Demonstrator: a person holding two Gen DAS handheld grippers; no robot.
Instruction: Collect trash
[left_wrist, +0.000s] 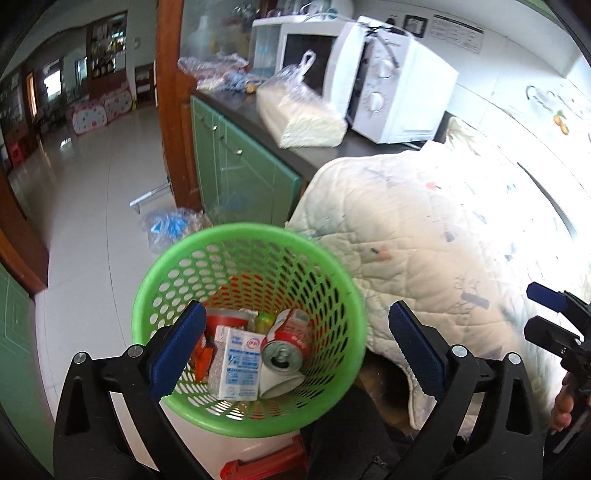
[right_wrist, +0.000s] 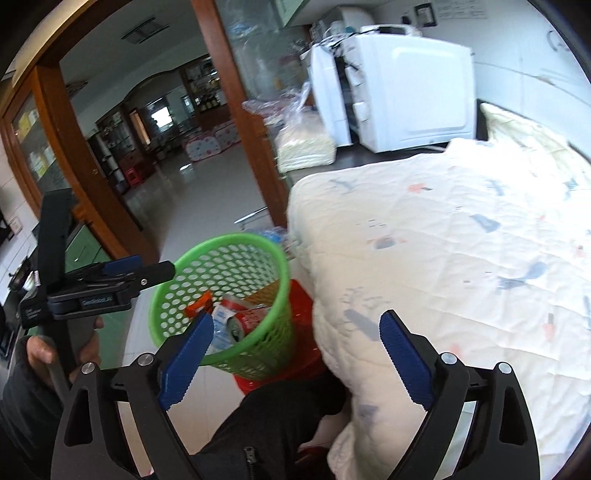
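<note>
We have both claws empty. Our left claw (left_wrist: 297, 343) is spread wide above the green bin (left_wrist: 155, 280), with nothing between its blue pads; our right claw (right_wrist: 295, 354) is likewise wide open and holds nothing, pointing over the near edge of the quilt (right_wrist: 461, 240).

The trash is already in the bin: a crushed red can (left_wrist: 288, 343), a white and blue carton (left_wrist: 238, 365), some orange wrapper (left_wrist: 201, 356) and what looks like a red cup (left_wrist: 227, 321) lie at the bottom. We judge we are between picks, just after a drop or near the end. No loose trash shows on the quilt in either view. A crumpled clear bag (left_wrist: 173, 225) lies on the floor beyond the bin, though whether it counts as trash we cannot say.

The next move, in our judgement, calls for turning a claw away from the bin to look for any piece left, keeping it open until it straddles the piece.

For room: the bin stands on a red stool (right_wrist: 303, 295), close against the hanging edge of the quilt, so on that side there is little clearance and a sweep could catch the rim or tip the bin. Our dark-clad knee (right_wrist: 266, 417) sits just below the claws. The floor (left_wrist: 85, 184) to the left is open. The surface (left_wrist: 258, 114) behind, with the microwave (left_wrist: 391, 85) and a bagged bundle (left_wrist: 299, 114), is well apart.
</note>
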